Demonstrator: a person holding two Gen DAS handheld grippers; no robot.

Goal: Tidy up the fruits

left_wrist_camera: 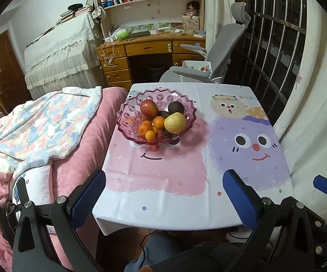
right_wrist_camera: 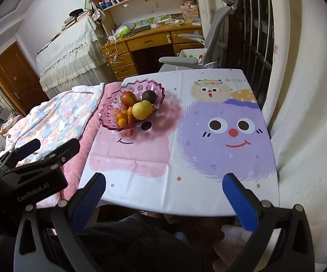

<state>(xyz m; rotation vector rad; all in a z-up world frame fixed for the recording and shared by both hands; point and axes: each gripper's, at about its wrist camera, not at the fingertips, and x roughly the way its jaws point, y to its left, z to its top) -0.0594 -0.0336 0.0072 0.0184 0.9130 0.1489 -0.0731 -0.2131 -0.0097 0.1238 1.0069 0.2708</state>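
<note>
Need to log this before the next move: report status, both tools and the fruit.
Left tool open, empty. Right tool open, empty. All fruit in pink bowl, far left of table. Nothing in the way.

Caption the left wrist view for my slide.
Open left gripper facing a pink scalloped plastic fruit bowl on a cartoon tablecloth.

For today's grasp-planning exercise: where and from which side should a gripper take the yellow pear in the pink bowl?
Grip the yellow pear across its broad middle, probably from above: it sits on top of the pile by the pink bowl's rim, with oranges crowding one side.
</note>
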